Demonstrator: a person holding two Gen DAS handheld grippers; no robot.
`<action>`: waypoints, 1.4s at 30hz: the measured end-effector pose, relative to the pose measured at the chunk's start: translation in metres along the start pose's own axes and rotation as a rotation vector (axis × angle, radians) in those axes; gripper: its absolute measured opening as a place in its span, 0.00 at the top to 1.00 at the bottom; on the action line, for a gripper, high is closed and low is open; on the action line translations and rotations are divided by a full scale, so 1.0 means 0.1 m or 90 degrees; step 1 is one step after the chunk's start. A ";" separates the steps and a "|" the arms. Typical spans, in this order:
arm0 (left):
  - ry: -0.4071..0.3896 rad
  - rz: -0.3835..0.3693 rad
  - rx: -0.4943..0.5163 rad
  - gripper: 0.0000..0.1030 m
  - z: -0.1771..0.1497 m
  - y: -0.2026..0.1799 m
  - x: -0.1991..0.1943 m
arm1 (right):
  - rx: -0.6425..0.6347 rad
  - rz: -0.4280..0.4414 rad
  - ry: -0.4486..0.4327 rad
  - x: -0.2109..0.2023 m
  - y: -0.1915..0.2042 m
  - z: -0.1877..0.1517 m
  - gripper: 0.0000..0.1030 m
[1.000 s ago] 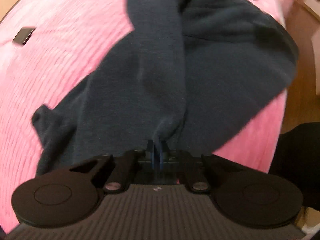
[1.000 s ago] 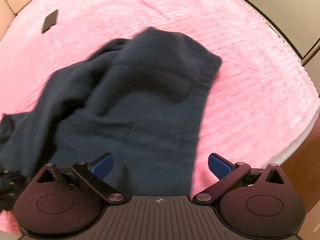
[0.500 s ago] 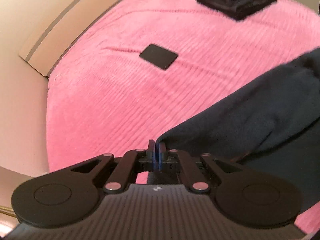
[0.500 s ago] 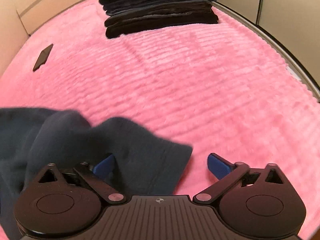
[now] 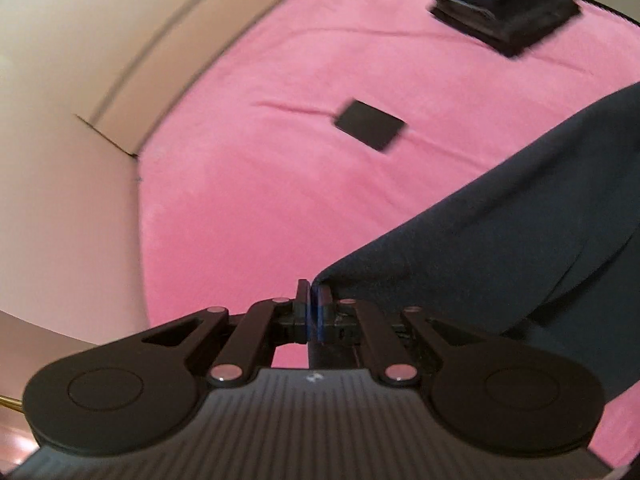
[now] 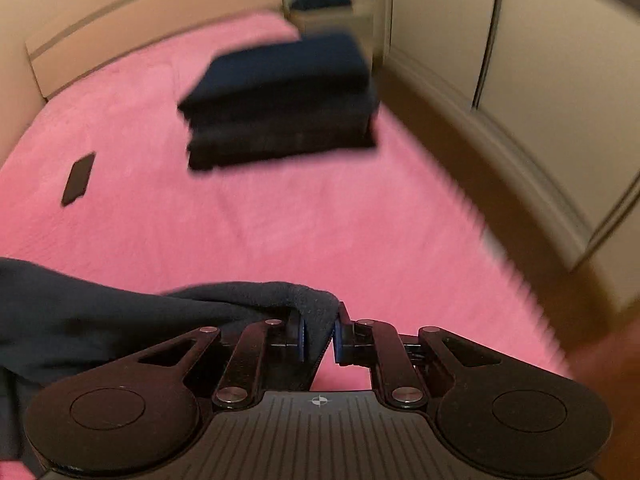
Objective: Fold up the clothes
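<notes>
A dark navy garment (image 5: pixel 500 248) stretches to the right over the pink bed cover (image 5: pixel 256 184). My left gripper (image 5: pixel 313 300) is shut on a corner of it, the cloth running off from the pads toward the right. In the right wrist view the same navy garment (image 6: pixel 120 312) comes in from the left, and my right gripper (image 6: pixel 320 328) is shut on its bunched edge. The cloth fills the narrow gap between the blue pads. The middle of the garment between the two grippers is out of sight.
A stack of folded dark clothes (image 6: pixel 280 100) lies at the far side of the bed; the same stack (image 5: pixel 508 4) shows in the left wrist view. A flat black rectangle (image 5: pixel 370 125) lies on the cover. Beige wall panels (image 6: pixel 540 80) border the bed.
The right gripper has shut on the garment's edge; it was open before. Both grippers have tilted up and away from the cloth pile, so the bed and the folded stack now fill the views.
</notes>
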State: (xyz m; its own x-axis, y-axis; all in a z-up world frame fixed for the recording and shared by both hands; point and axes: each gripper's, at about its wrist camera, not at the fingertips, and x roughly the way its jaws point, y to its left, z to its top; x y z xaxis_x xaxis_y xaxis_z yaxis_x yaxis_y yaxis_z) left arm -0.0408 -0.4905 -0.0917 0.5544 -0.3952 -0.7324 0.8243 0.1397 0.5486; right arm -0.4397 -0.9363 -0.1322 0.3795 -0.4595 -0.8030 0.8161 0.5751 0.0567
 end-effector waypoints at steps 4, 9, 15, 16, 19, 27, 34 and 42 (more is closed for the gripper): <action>0.033 0.005 -0.021 0.92 0.18 0.15 0.39 | -0.047 -0.025 -0.061 0.17 0.12 0.56 0.84; 0.074 0.037 -0.027 0.73 0.09 -0.05 0.81 | -0.095 -0.023 -0.091 0.57 0.51 0.75 0.28; 0.074 -0.098 -0.042 0.59 -0.62 -0.68 0.41 | -0.072 0.062 0.011 0.49 0.90 -0.02 0.28; 0.079 -0.132 -0.033 0.56 -0.78 -0.85 0.32 | -0.066 0.078 0.038 0.46 0.99 -0.21 0.28; 0.094 -0.231 -0.003 0.54 -1.25 -1.35 0.05 | -0.049 0.125 0.119 0.38 1.25 -0.77 0.28; 0.142 -0.262 0.033 0.44 -2.26 -1.79 0.16 | -0.070 0.209 0.236 0.17 2.08 -1.82 0.28; 0.132 -0.302 -0.045 0.58 -2.46 -1.38 0.41 | 0.018 0.124 0.232 0.23 2.05 -2.12 0.28; 0.132 -0.282 -0.120 0.88 -2.70 -0.72 0.60 | 0.254 -0.013 0.157 0.13 1.22 -2.09 0.28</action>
State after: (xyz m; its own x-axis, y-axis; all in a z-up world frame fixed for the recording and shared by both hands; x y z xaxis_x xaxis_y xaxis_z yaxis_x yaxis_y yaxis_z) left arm -0.0363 -0.2791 -0.2844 0.1430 -0.2681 -0.9527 0.9807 0.1683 0.0998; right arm -0.4260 -0.7302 -0.2592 0.2858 -0.2654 -0.9208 0.9445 0.2403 0.2239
